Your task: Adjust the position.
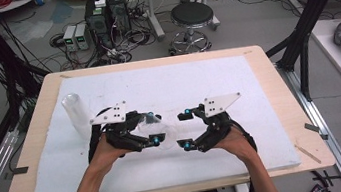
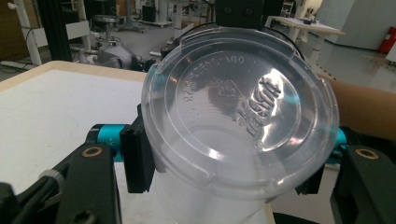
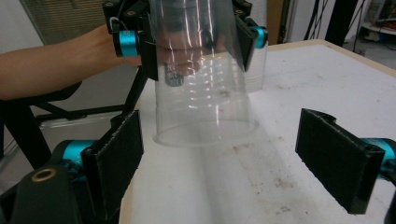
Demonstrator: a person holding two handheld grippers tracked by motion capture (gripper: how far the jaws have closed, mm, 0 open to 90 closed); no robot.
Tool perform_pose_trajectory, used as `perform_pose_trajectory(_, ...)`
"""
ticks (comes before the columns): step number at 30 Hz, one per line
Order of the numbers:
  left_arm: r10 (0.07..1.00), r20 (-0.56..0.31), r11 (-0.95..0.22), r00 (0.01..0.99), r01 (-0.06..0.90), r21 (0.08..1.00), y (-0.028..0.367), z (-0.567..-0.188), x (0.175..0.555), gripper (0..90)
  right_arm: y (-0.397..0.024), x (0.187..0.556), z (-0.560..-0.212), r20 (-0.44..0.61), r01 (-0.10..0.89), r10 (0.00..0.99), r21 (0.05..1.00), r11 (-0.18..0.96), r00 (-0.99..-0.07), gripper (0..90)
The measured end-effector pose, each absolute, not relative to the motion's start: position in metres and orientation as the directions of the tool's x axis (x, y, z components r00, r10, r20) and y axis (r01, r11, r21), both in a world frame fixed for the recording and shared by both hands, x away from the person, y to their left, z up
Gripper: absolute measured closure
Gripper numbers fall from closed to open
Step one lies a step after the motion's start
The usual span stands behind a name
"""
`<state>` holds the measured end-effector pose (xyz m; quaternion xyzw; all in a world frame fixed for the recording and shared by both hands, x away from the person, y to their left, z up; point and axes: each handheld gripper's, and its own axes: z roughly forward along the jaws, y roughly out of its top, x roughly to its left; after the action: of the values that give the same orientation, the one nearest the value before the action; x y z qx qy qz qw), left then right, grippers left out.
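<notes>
Second clear cup stands at 9 o'clock on the white mat, left of both hands, likely waiting its turn. Left gripper is clamped on the clear plastic cup, held sideways just above the mat near centre, base toward the hand and open mouth toward 3 o'clock, apparently presented for a hand-over. In the left gripper view the pads pinch the cup wall just behind the base. Right gripper faces it, jaws wide apart, holding nothing, cup rim ahead between the pads. Cup outline is faint from above; embossed base lettering unreadable; contact with mat unclear
</notes>
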<state>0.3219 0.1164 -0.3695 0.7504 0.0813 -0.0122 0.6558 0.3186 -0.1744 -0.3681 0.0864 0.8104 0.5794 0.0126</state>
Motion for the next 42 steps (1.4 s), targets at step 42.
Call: perform_pose_trajectory(42, 0.058, -0.117, -0.132, 0.991, 0.124, 0.984, 0.097, -0.365, 0.32, 37.1, -0.147, 0.316, -0.371, 0.049, 0.089, 0.124, 0.934, 0.346, -0.991, 15.1)
